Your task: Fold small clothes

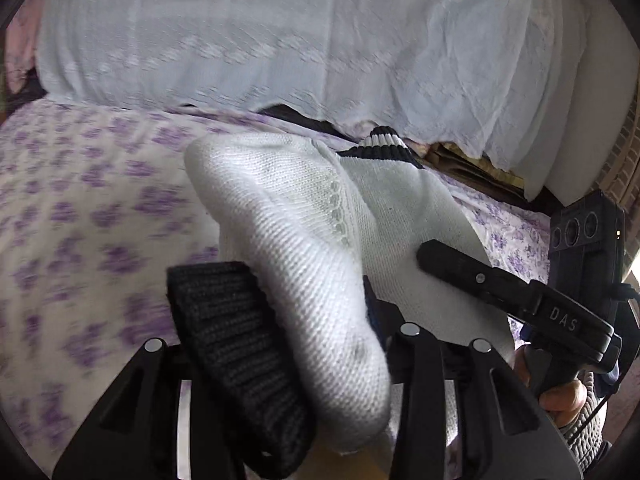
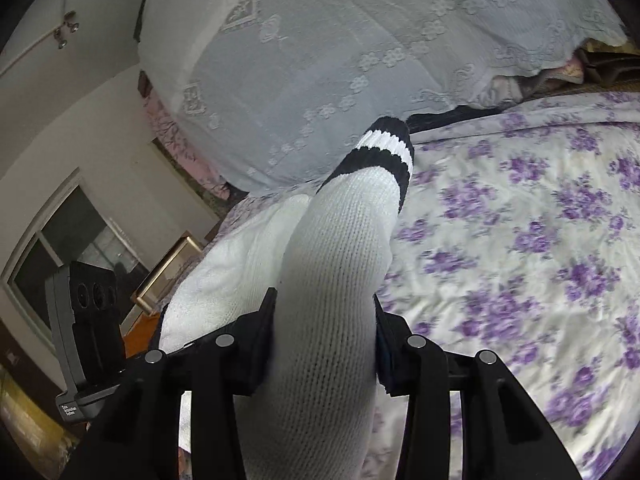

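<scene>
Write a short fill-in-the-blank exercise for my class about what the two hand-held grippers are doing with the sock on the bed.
1. The white knitted sock has a cuff with black and ____ stripes.
2. The bedsheet is printed with ____ flowers.
3. The right hand-held gripper is shut on the ____.
4. The left hand-held gripper grips the same sock, so it is held by ____ grippers.

Missing words: white; purple; sock; two

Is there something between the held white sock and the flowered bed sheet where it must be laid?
Nothing visible. Both grippers, left and right, grip the white sock, and the purple-flowered sheet beside it lies bare.
</scene>
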Demonstrator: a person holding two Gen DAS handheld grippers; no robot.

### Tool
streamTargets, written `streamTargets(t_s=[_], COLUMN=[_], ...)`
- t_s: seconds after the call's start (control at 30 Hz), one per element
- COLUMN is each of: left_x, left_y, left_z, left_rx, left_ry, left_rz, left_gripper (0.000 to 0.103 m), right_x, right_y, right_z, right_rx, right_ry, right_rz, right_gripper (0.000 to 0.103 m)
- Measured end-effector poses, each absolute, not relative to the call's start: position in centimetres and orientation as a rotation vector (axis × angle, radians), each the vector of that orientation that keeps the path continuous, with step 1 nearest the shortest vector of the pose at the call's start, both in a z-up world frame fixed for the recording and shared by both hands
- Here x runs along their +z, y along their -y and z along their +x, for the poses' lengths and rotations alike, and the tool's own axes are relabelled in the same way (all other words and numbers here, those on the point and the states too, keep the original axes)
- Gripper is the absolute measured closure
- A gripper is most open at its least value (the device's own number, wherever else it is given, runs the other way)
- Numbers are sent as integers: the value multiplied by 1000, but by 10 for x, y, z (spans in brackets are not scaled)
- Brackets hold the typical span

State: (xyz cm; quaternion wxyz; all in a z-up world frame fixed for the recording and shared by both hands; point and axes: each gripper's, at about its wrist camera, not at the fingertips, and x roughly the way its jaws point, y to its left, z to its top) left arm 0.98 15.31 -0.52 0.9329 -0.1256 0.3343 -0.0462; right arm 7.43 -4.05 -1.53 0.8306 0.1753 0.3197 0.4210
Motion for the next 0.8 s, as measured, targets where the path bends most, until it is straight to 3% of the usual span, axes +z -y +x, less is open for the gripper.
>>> streamTargets(t_s=[0.43,0.8], left_x=[65,87], left_y=[-301,-391], left_z=[-164,-248], left_rx=[214,367], left_ry=[-577,-530], left_rz=[-264,-284], left_gripper=[65,65], right_x=[60,82], right_y=[-151,-248], right_z=[-45,-92], right_rx=[1201,1331], right_ry=[-689,-713], right_rz=[253,189], right_gripper=[60,60])
